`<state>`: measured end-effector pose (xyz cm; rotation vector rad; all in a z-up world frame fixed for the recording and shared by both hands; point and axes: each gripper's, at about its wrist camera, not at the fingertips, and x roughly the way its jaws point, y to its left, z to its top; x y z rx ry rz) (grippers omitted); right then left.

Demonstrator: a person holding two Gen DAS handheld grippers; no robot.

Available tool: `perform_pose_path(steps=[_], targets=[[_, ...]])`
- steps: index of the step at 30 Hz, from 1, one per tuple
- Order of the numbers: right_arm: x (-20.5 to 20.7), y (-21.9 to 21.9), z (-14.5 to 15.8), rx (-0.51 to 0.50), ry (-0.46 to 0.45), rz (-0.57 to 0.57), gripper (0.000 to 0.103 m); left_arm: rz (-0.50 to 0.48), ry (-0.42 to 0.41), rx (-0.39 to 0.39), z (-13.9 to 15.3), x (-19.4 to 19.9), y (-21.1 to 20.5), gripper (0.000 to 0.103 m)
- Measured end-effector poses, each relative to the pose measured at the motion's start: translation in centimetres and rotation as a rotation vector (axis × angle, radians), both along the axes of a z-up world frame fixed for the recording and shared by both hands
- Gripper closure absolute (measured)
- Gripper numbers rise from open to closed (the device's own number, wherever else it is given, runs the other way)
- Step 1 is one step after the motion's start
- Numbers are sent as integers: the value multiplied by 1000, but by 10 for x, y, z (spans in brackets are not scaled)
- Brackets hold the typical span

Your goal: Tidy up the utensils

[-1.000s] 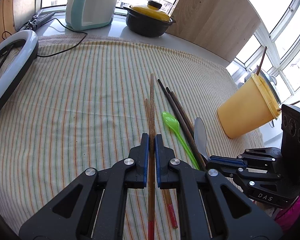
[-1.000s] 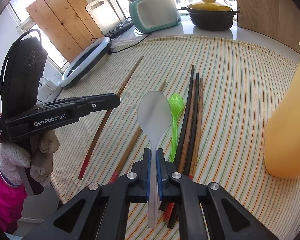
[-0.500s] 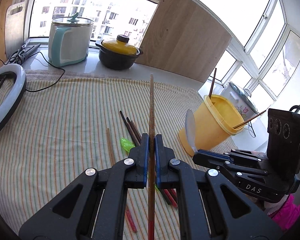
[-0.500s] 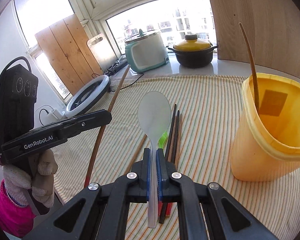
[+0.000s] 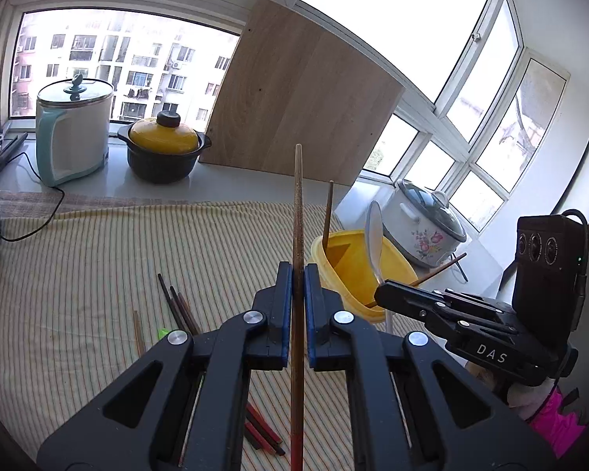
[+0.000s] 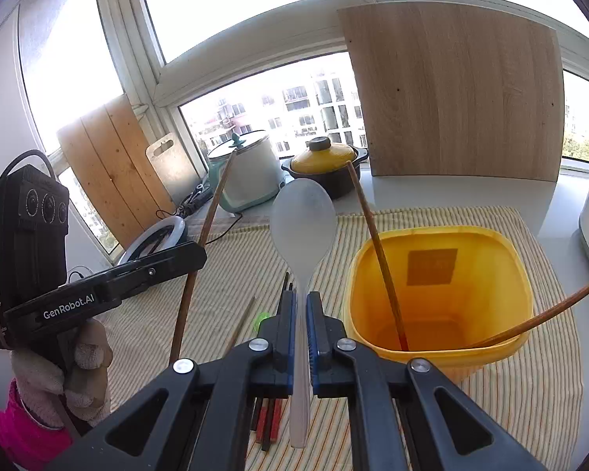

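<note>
Our left gripper (image 5: 298,274) has its fingers clenched on a wooden chopstick (image 5: 297,212), which runs straight out ahead between them, red end trailing back under the fingers. Our right gripper (image 6: 301,302) has its fingers clamped on the handle of a translucent white spoon (image 6: 303,216), bowl up and forward of the fingertips. Yellow bin (image 6: 506,259) sits just right of and ahead of the right fingers, on the striped cloth (image 6: 432,219) over the tabletop; two chopsticks (image 6: 377,243) lean inside it. Below and left of the right fingers, loose dark chopsticks (image 5: 174,302) and a green spoon (image 6: 261,317) lie on the cloth. Both held utensils are off the cloth. Gloved hand (image 6: 59,369) grips the left tool.
</note>
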<state>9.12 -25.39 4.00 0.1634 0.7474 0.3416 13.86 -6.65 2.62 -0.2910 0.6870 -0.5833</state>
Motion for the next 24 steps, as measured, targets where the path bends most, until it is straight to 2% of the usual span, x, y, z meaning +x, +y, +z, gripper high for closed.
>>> perform_pose_path(steps=[10, 24], targets=[[7, -40, 19, -5, -37, -87, 100, -33, -53, 10, 21, 26, -47, 99], [32, -78, 26, -34, -70, -209, 100, -57, -104, 2, 39, 64, -106, 99]])
